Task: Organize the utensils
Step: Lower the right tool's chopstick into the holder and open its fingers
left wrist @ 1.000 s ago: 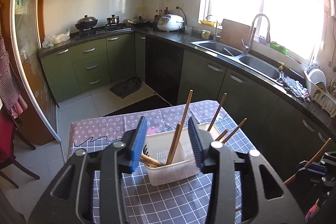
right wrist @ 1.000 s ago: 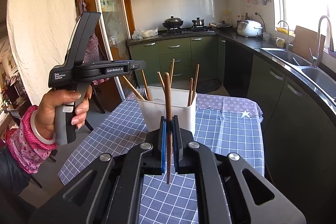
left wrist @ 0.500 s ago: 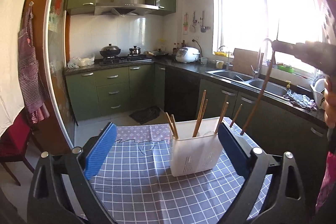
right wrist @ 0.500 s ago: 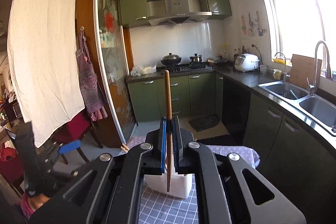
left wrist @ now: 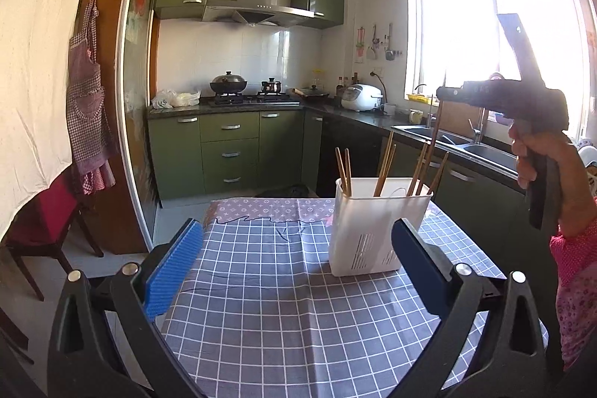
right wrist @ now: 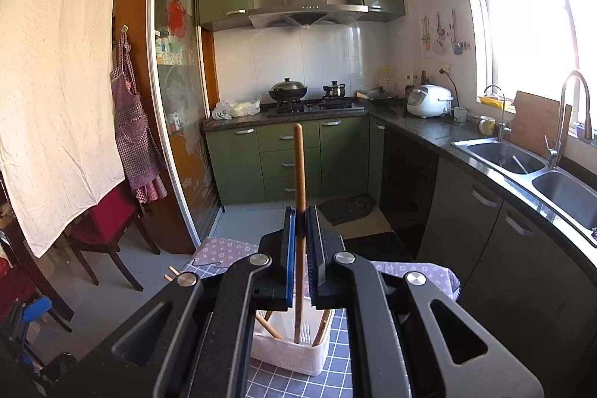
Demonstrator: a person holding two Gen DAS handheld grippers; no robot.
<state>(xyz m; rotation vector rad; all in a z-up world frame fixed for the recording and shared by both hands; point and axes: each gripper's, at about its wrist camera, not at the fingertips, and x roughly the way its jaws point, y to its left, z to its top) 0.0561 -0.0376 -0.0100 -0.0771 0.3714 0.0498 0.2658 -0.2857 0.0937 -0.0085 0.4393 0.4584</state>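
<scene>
Chopstick of brown wood (right wrist: 298,174), long and round, stands upright, pinched between the blue pads of our right tongs (right wrist: 301,230), its lower end already dipping into the white slotted plastic utensil holder (right wrist: 287,357) on the grey checked tablecloth of the table (left wrist: 283,304). Several other wooden chopsticks (left wrist: 384,166) lean inside that holder. We judge the risk to be a snag: if the tip catches a leaning stick or the rim, the light holder could tip or slide, since nothing braces it. Letting go too high could make the stick bounce out. Our right hand (left wrist: 537,159) holds its tool level above the holder, so the stick points straight down. Our left tongs (left wrist: 294,267) are spread wide and empty, hanging low over the table just beside the holder, touching nothing
</scene>
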